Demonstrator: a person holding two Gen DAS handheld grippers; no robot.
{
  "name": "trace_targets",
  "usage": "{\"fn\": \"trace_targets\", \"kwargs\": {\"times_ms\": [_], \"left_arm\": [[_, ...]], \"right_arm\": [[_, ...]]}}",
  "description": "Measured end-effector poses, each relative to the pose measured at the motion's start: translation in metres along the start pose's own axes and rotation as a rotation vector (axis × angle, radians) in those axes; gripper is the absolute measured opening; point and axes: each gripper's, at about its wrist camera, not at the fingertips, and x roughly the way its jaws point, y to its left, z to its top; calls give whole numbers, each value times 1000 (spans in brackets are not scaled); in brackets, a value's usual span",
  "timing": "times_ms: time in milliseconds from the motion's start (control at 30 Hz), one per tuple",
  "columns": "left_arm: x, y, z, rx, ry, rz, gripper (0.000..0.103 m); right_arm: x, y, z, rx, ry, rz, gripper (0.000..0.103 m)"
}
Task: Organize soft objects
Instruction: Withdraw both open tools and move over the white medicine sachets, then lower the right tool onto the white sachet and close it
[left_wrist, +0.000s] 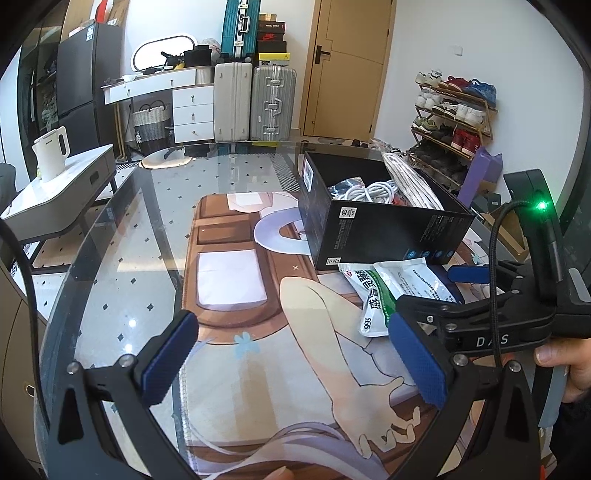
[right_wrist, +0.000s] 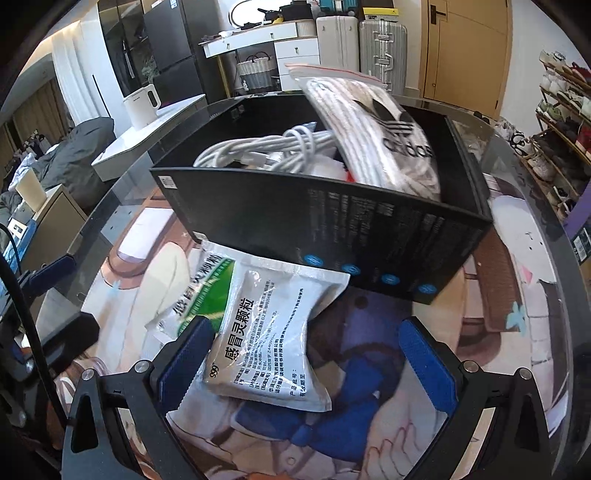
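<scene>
Two soft white-and-green medicine pouches lie on the printed mat in front of a black open box (right_wrist: 332, 229). The upper pouch (right_wrist: 273, 332) overlaps the lower pouch (right_wrist: 199, 291). My right gripper (right_wrist: 308, 363) is open and hovers over the upper pouch, whose near end lies between the fingers. The box holds a white cable coil (right_wrist: 273, 149) and a bagged white Adidas item (right_wrist: 376, 129) leaning on its far right side. In the left wrist view my left gripper (left_wrist: 295, 363) is open and empty over the mat, left of the pouches (left_wrist: 391, 291) and box (left_wrist: 373, 229). The right gripper (left_wrist: 465, 299) is in that view too.
The round glass table (left_wrist: 122, 236) carries the printed mat (left_wrist: 229, 280). A side table with a white kettle (left_wrist: 51, 151) stands to the left. Suitcases (left_wrist: 255, 103), a desk and a door are behind; a shoe rack (left_wrist: 454, 122) is at the right.
</scene>
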Motion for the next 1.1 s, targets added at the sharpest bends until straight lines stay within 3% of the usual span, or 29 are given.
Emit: {"fn": "trace_targets", "kwargs": {"times_ms": [400,933,1033,1100], "left_arm": [[2,-3,-1,7,8,-10,103],[5,-10,-1,17,25,-12,103],[8,-12,-1,25,31,-10,103],[8,-14,-1,27,33,-10,103]], "right_arm": [[-4,-23,-13,-29,11,-83,102],[-6,-35,-18,-78,12,-55,102],[-8,-34,-21,-88,-7,-47,96],[-11,-33,-22,-96,-22,-40,81]]}}
